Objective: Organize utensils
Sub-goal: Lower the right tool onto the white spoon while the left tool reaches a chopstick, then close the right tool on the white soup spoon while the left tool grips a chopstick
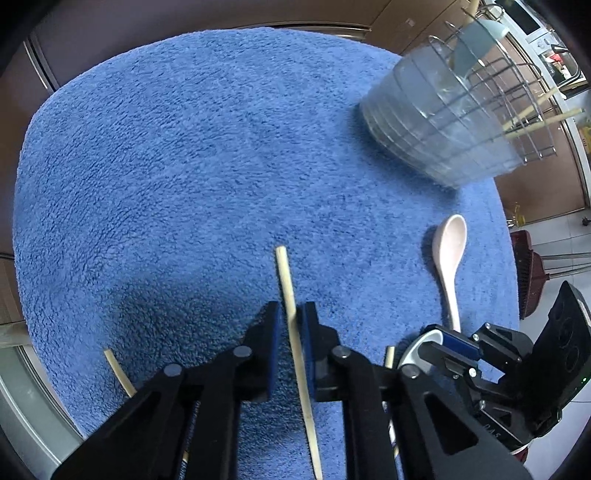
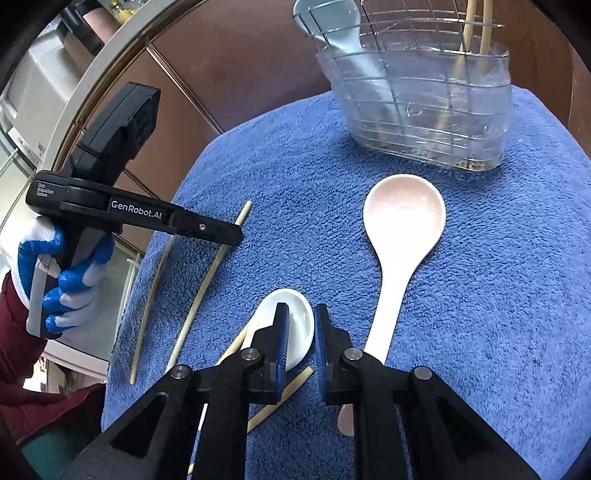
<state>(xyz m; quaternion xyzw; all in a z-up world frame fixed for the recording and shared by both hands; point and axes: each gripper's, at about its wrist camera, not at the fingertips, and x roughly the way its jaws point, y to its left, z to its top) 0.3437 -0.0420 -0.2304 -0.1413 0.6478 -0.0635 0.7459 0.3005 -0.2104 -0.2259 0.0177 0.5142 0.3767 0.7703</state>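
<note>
A fluffy blue towel (image 2: 461, 295) covered the table. It looked soft and bumpy all over. At its far edge stood a utensil holder (image 2: 421, 107), made of thin wire bars around a see-through plastic cup. A pale blue spoon (image 2: 338, 33) and two wooden chopsticks (image 2: 476, 29) stuck up out of it.

A long pink spoon (image 2: 399, 236) lay flat on the towel, just in front of the holder. It was smooth and shiny, with a round bowl and a straight handle. Beside it, nearer the close edge, lay a short white soup spoon (image 2: 299, 325), also shiny. Thin, pale wooden chopsticks lay toward the left edge.

The left gripper (image 1: 291, 325) was black with blue pads. It was clenched on one chopstick (image 1: 286, 280), and the stick ran straight between its fingers. A hand (image 2: 55, 273) in a white and blue glove held it.

The right gripper (image 2: 301, 332) pointed down at the white soup spoon. Its fingers were nearly closed together, one finger over the spoon's bowl. I could not tell if it was pinching the spoon.
</note>
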